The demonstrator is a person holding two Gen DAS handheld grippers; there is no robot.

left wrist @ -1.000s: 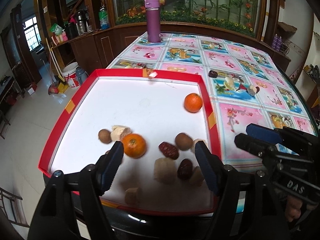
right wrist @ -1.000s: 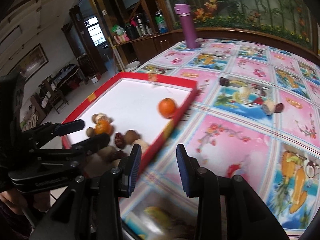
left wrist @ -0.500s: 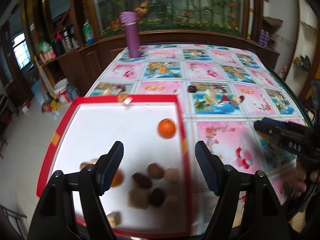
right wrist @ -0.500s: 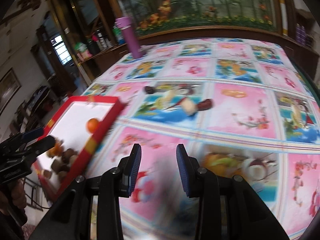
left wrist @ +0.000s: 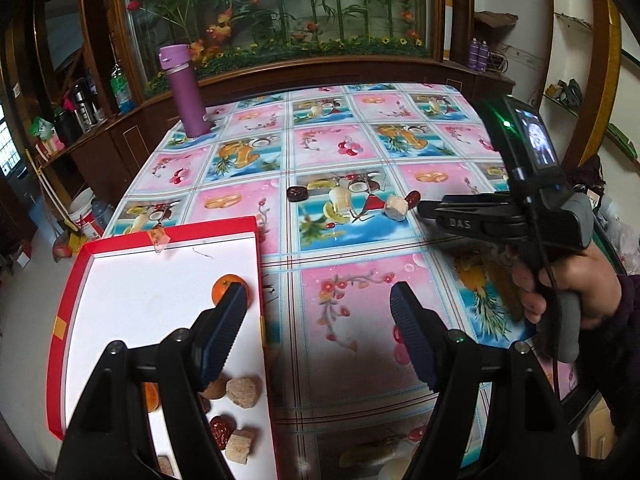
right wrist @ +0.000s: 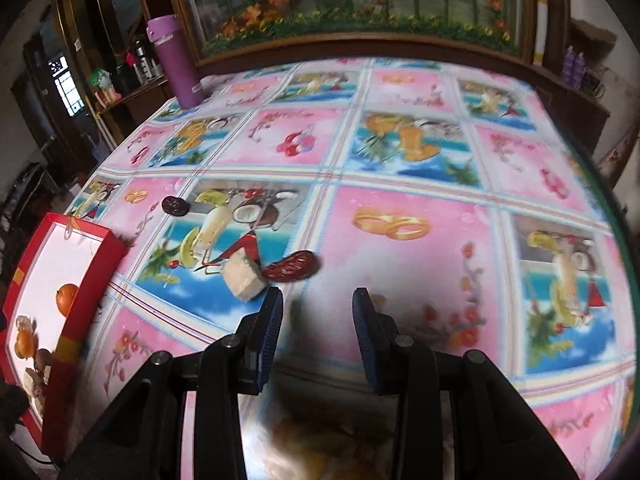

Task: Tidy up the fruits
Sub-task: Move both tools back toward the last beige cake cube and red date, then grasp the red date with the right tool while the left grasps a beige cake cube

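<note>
A red-rimmed tray (left wrist: 80, 280) with a white floor lies at the left and holds an orange (left wrist: 224, 286), beige chunks (left wrist: 242, 392) and a red date (left wrist: 222, 428). My left gripper (left wrist: 318, 292) hangs open and empty over the tray's right rim and the tablecloth. On the cloth lie a beige chunk (right wrist: 244, 276), a red date (right wrist: 294, 267) touching it, and a dark round fruit (right wrist: 175, 205) further left. My right gripper (right wrist: 318, 296) hovers just short of the chunk and date, its jaws narrowly apart with nothing between them. From the left wrist view the right gripper (left wrist: 422, 207) points at them.
A purple flask (left wrist: 184, 92) stands at the table's far left corner. A hand (left wrist: 560, 280) holds the right gripper's handle. A dark wooden cabinet with a flower display runs behind the table, whose cloth has a fruit pattern. The table's right edge (right wrist: 616, 208) curves away.
Both views have swung right, away from the tray and over the tablecloth. The right gripper has come close to the beige chunk and red date. Neither gripper's jaws have changed.
</note>
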